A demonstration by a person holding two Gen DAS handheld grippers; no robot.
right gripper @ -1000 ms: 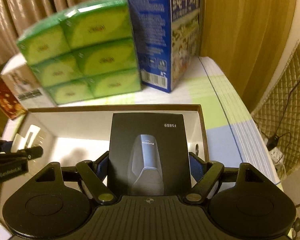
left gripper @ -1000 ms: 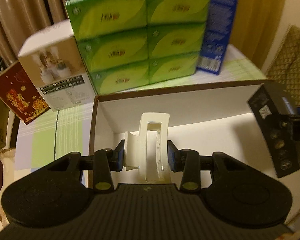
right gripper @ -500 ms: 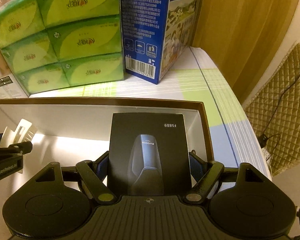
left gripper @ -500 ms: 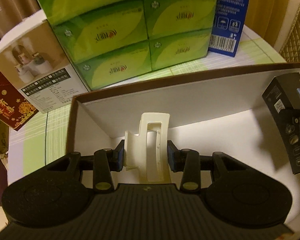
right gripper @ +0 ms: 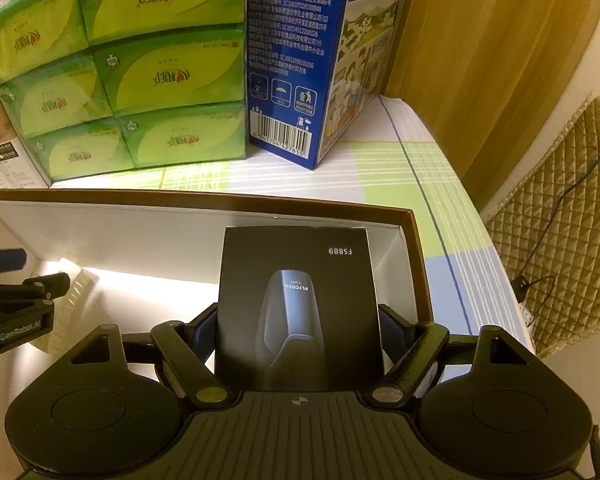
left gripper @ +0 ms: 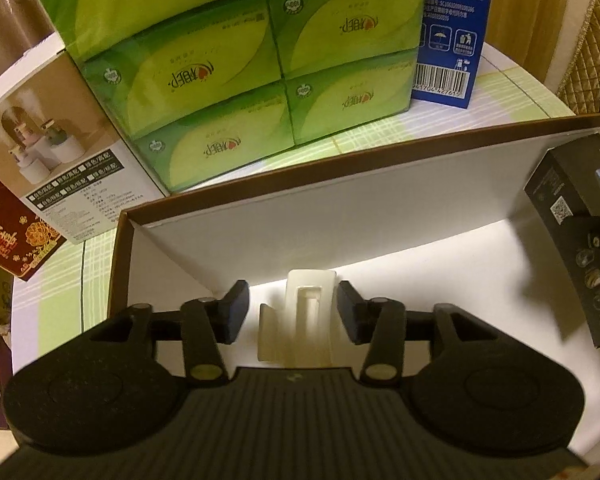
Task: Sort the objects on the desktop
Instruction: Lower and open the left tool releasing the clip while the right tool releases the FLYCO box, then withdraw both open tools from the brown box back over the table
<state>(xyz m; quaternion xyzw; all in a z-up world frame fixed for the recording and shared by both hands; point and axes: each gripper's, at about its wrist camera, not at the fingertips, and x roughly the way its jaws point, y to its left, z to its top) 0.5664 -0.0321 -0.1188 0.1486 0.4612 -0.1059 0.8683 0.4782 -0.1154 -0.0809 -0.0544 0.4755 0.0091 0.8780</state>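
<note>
A cream plastic clip (left gripper: 305, 320) lies on the floor of the brown-rimmed white box (left gripper: 340, 184), between the fingers of my left gripper (left gripper: 292, 312), which is open with gaps on both sides of the clip. The clip also shows at the left in the right wrist view (right gripper: 74, 292). My right gripper (right gripper: 296, 332) is shut on a black shaver box marked FS889 (right gripper: 296, 304) and holds it inside the white box (right gripper: 204, 197) near its right wall. The black box shows at the right in the left wrist view (left gripper: 576, 224).
Behind the white box stand a stack of green tissue packs (left gripper: 240, 68), a blue carton (right gripper: 300, 60), a white product box (left gripper: 52, 148) and a dark red box (left gripper: 8, 232). The checked tablecloth (right gripper: 400, 172) ends at the right near a quilted chair (right gripper: 560, 220).
My left gripper has opened and let go of the clip, which now lies lower on the box floor. Both grippers have moved down and forward into the white box.
</note>
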